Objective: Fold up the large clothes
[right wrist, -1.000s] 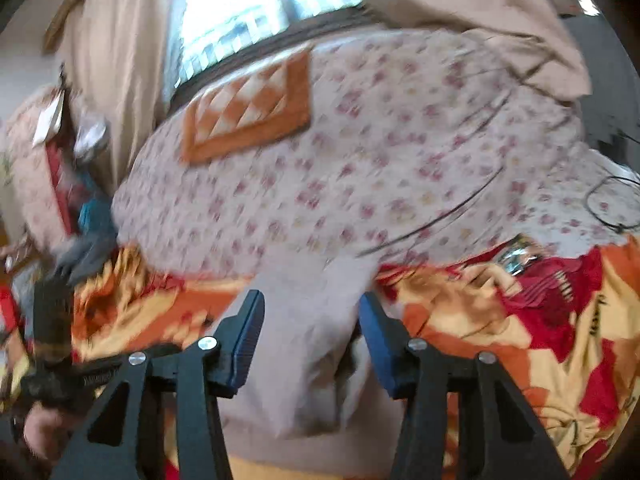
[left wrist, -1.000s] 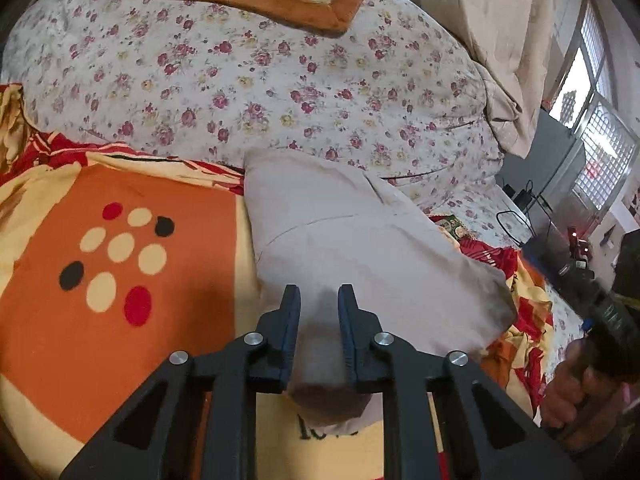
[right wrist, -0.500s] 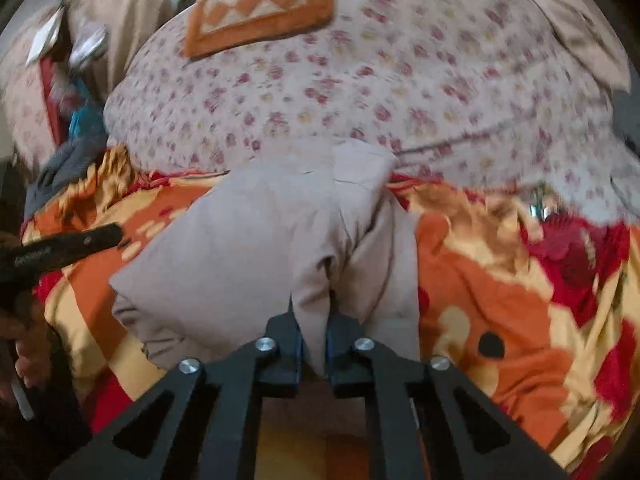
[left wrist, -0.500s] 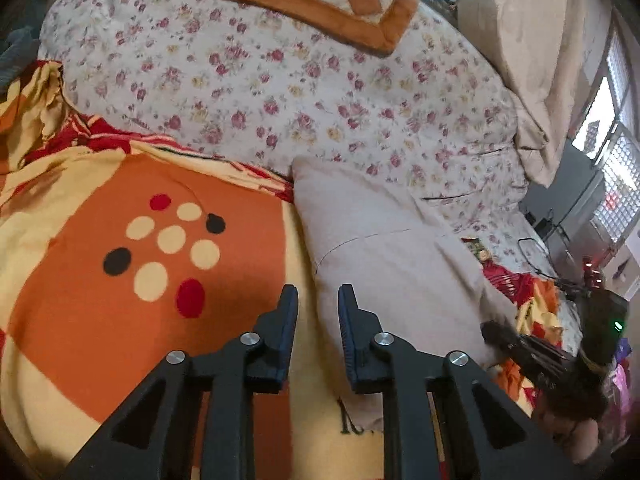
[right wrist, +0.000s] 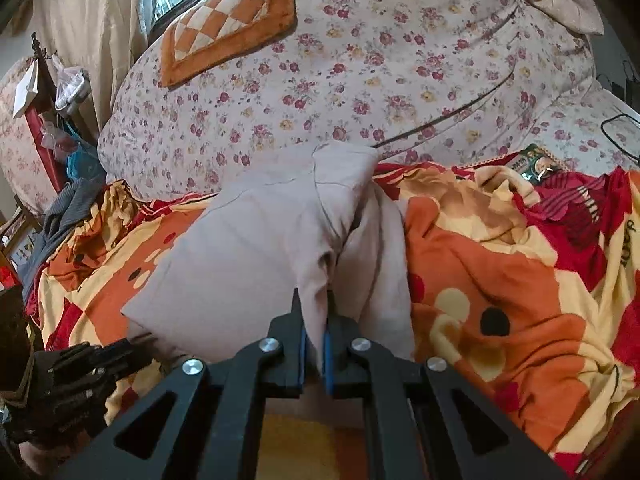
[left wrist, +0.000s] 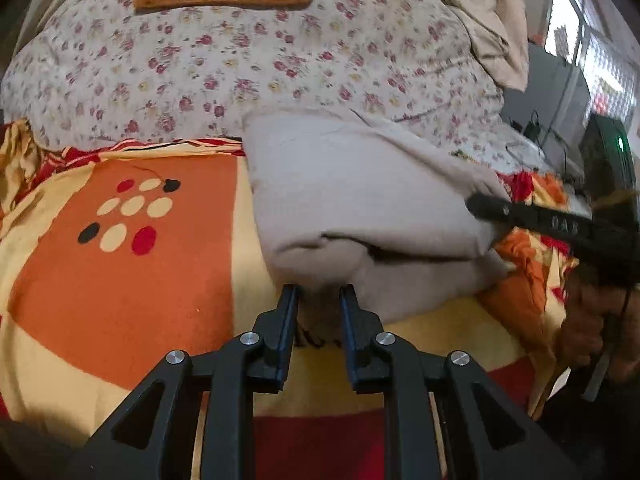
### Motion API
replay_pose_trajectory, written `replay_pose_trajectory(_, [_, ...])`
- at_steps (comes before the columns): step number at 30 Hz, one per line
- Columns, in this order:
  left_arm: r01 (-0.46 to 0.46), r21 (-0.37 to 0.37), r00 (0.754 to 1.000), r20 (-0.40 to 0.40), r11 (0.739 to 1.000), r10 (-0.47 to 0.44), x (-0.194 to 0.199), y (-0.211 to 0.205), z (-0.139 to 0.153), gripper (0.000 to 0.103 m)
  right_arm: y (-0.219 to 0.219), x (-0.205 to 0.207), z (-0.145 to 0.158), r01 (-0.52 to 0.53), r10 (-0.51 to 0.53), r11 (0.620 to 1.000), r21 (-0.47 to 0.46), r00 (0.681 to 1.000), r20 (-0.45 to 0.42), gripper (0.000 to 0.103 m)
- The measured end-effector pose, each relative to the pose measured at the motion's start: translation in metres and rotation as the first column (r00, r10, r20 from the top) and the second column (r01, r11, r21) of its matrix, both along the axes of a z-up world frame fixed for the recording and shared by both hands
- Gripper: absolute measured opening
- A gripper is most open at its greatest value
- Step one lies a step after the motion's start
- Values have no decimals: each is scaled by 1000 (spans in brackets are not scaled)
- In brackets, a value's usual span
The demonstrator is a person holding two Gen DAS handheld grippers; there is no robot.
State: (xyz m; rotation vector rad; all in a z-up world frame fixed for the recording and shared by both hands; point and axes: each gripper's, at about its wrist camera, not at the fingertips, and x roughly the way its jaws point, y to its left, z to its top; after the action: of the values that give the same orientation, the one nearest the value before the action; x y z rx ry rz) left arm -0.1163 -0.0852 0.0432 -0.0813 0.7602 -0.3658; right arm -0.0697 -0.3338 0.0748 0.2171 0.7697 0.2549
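While folding is under way, entries as follows.
Garment: pale grey-beige cloth garment (right wrist: 248, 248) lies partly folded on the orange, yellow and red patterned blanket (right wrist: 500, 264), just below the floral-print quilt (right wrist: 360, 60).
Right gripper (right wrist: 315, 308): jaws narrowed onto a ridge of the garment's near edge; fabric pinched between them.
Left gripper (left wrist: 319, 294): jaws narrowly parted at the garment's near corner; cloth sits between the tips, clamping cannot be told.
Done: one layer appears doubled over, bundle thick.
Left: edges uneven; likely another fold and flattening.
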Motion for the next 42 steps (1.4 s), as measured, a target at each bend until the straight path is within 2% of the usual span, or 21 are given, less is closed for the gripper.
replay_pose_trajectory(2, [10, -51, 1000, -22, 999, -11, 4, 1, -3, 25, 0, 0, 0, -1, 1, 1000, 5, 1000, -4, 6])
replay_pose_trajectory(4, [20, -118, 999, -36, 993, -24, 0, 3, -2, 25, 0, 0, -1, 0, 0, 1000, 1, 1000, -8, 6])
replay_pose_trajectory(5, [52, -171, 998, -15, 984, -56, -7, 3, 1, 25, 0, 0, -2, 1, -1, 1000, 1, 1000, -11, 6])
replay_pose_trajectory(6, [91, -193, 996, 7, 977, -91, -12, 1, 4, 25, 1, 1, -2, 2, -2, 1000, 4, 1000, -18, 6])
replay_pose_trajectory(9, [197, -195, 980, 30, 961, -195, -16, -20, 6, 17, 1, 2, -4, 6, -6, 1000, 3, 1000, -25, 6])
replay_pose_trajectory(10, [213, -197, 977, 14, 957, -215, -10, -27, 3, 7, 0, 2, -4, 8, -8, 1000, 5, 1000, -27, 6])
replay_pose_trajectory(13, [145, -202, 985, -62, 969, -161, 22, -34, -9, 5, 0, 3, -6, 12, -12, 1000, 1, 999, -30, 6])
replay_pose_trajectory(16, [43, -159, 989, -132, 986, -65, 42, -25, -24, 0, -3, 3, -6, 34, -34, 999, -5, 999, -32, 5])
replay_pose_trajectory(17, [-4, -172, 991, -130, 985, -19, 43, -12, -24, 0, -4, 3, -5, 41, -41, 999, -7, 999, -30, 5])
replay_pose_trajectory(19, [-40, -191, 996, -87, 981, 23, 36, 1, -18, 0, -6, 3, -5, 49, -50, 999, -13, 998, -37, 5])
replay_pose_trajectory(21, [-71, -169, 997, -42, 983, 65, 27, 6, -15, 0, -3, 5, -8, 52, -55, 997, -57, 997, -53, 5])
replay_pose_trajectory(23, [-100, -138, 993, -71, 985, 91, 29, 7, -32, 0, 0, 9, -16, 58, -65, 995, -86, 994, -91, 5])
replay_pose_trajectory(24, [-115, -161, 990, -105, 980, 99, 32, 11, -44, 0, 0, 12, -22, 58, -68, 994, -91, 991, -116, 5])
replay_pose_trajectory(25, [-138, -230, 985, -129, 963, 110, 35, 17, -51, 0, 0, 16, -29, 58, -72, 993, -99, 987, -143, 5])
replay_pose_trajectory(27, [-146, -269, 982, -159, 952, 106, 37, 21, -51, 0, 4, 20, -37, 45, -63, 993, -111, 984, -164, 5])
replay_pose_trajectory(31, [-118, -290, 980, -191, 950, 63, 25, 23, -39, 0, -1, 18, -37, 50, -58, 997, -55, 987, -149, 7])
replay_pose_trajectory(34, [-78, -266, 988, -147, 961, 40, 1, 20, -18, 0, -12, 8, -28, 61, -57, 998, 27, 989, -133, 9])
replay_pose_trajectory(37, [-35, -257, 999, -26, 966, 29, -13, 16, 20, 0, -22, -6, -17, 74, -67, 995, 65, 993, -97, 11])
replay_pose_trajectory(40, [-9, -209, 994, 108, 978, 32, -4, 13, 52, 1, -26, -17, -7, 87, -82, 993, 75, 994, -66, 11])
replay_pose_trajectory(42, [-42, -171, 989, 135, 984, 66, 18, 18, 55, 3, -29, -24, 7, 114, -113, 991, 66, 994, -7, 11])
